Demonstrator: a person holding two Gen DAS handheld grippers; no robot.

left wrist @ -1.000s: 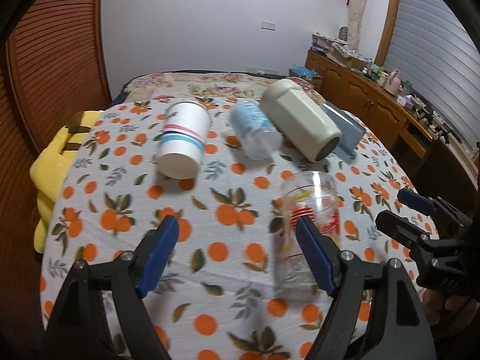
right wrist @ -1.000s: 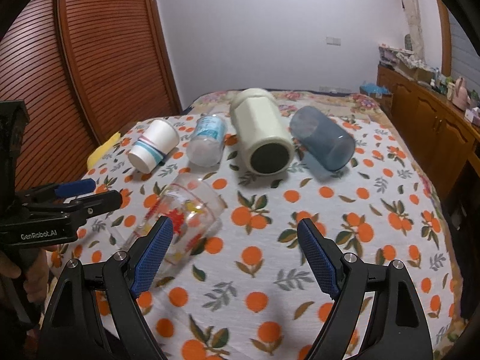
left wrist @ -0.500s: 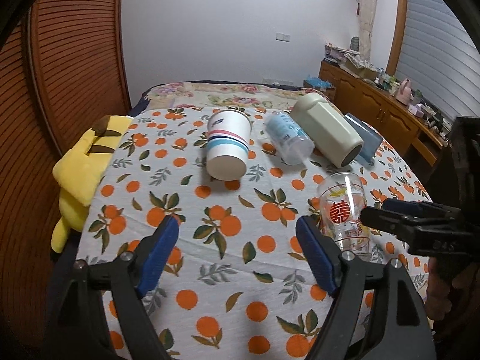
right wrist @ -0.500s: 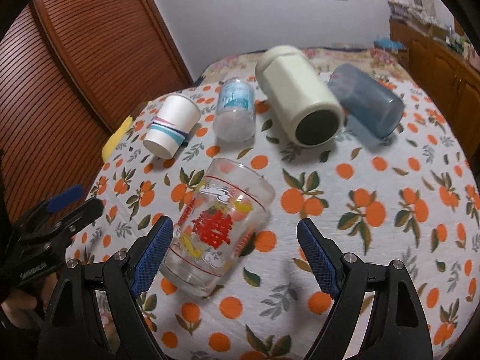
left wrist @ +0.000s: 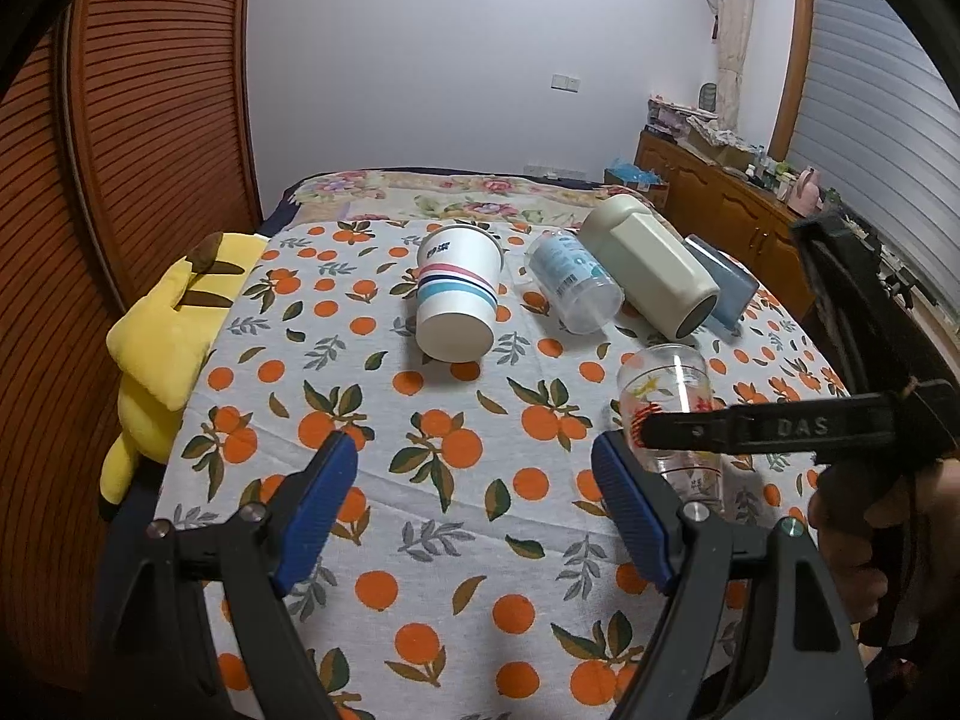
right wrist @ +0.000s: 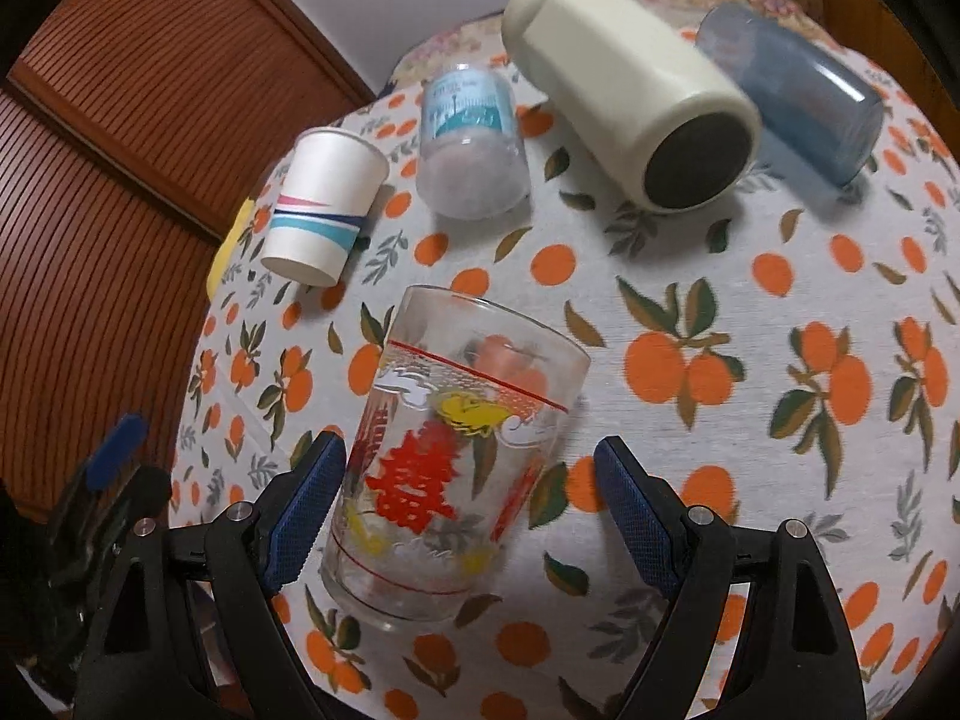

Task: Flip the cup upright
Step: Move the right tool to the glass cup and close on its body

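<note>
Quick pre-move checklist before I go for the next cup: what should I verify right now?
1. Glass cup standing upright: ok.
2. Right gripper open around the glass: ok.
3. Its left finger pad clear of the glass wall: cannot tell.
4. Left gripper open and empty: ok.
5. Paper cup upright: not ok, it lies on its side.
6. Clear plastic cup, cream cup, blue cup upright: not ok, all lying down.
</note>
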